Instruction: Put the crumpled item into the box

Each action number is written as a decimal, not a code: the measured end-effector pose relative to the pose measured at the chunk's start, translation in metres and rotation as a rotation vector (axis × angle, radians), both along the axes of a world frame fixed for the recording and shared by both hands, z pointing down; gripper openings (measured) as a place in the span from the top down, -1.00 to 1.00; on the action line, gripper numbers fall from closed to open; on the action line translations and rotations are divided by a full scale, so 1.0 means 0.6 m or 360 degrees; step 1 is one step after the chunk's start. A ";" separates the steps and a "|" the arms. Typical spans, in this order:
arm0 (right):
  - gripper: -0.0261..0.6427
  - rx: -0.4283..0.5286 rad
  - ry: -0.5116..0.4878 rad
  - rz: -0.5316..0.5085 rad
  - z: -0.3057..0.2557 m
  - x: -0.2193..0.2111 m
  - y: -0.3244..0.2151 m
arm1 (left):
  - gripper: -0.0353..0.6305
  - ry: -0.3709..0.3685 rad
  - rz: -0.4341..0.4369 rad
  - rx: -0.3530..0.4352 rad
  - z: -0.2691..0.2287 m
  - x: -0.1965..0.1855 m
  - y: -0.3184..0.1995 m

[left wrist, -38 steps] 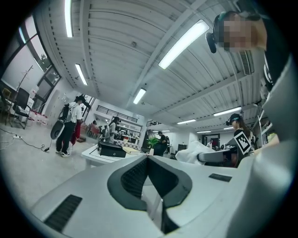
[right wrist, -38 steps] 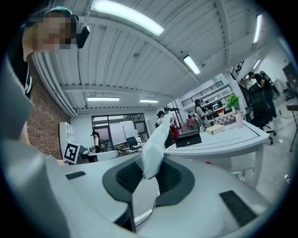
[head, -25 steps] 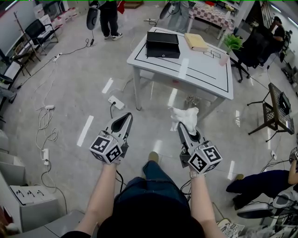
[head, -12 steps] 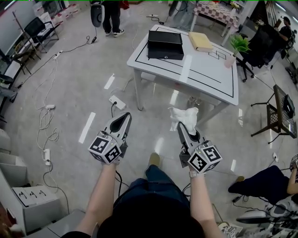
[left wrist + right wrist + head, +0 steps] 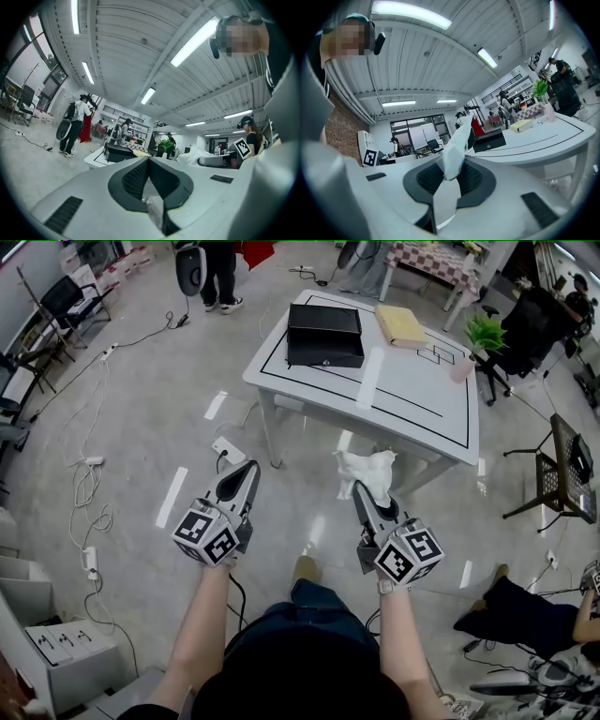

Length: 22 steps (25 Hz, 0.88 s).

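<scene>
My right gripper [image 5: 358, 487] is shut on a crumpled white paper item [image 5: 367, 471], which sticks out past the jaw tips; in the right gripper view the crumpled item [image 5: 454, 147] stands pinched between the pads. It hangs above the floor, short of the white table [image 5: 412, 390]. A black box [image 5: 324, 335] sits closed on the table's far left part; the black box [image 5: 488, 141] also shows beyond the right jaws. My left gripper [image 5: 246, 472] is shut with nothing in it, level with the right one; its jaws [image 5: 146, 164] meet at the tip.
A tan flat package [image 5: 403, 324] and a small potted plant [image 5: 480, 334] are on the table. Cables and power strips [image 5: 93, 549] lie on the floor at left. A black side table [image 5: 562, 465] stands at right. People stand beyond the table [image 5: 221, 268].
Both grippers have come a little nearer to the table, the crumpled item still held in the right one. The table now sits closer and more to the left in the head view.
</scene>
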State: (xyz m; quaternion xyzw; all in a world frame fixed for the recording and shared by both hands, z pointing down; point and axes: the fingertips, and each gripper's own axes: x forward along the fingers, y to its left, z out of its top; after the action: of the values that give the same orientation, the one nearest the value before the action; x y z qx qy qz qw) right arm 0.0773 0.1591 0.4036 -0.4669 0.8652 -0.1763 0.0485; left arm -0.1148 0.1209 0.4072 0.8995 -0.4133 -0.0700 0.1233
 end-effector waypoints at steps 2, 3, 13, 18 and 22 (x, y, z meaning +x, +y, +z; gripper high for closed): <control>0.75 0.0004 -0.0006 0.0006 -0.004 0.009 -0.019 | 0.89 0.0011 0.0012 -0.0002 -0.002 0.010 -0.018; 0.75 0.0005 -0.0011 0.0009 -0.004 0.013 -0.028 | 0.89 0.0012 0.0016 -0.0004 -0.002 0.015 -0.026; 0.75 -0.0021 -0.0056 0.0013 0.010 0.050 -0.118 | 0.89 -0.0034 -0.0014 -0.0035 0.008 0.038 -0.110; 0.75 -0.0012 -0.0069 -0.0007 0.011 0.063 -0.158 | 0.89 -0.0036 -0.0028 -0.0021 0.012 0.052 -0.142; 0.75 0.0003 -0.0062 -0.0027 0.005 0.069 -0.183 | 0.89 -0.0038 -0.0022 -0.0011 0.010 0.065 -0.166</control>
State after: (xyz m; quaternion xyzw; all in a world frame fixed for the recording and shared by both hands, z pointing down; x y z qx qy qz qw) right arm 0.1187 0.0495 0.4067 -0.4559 0.8682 -0.1850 0.0642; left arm -0.0757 0.0215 0.4133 0.8969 -0.4212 -0.0586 0.1212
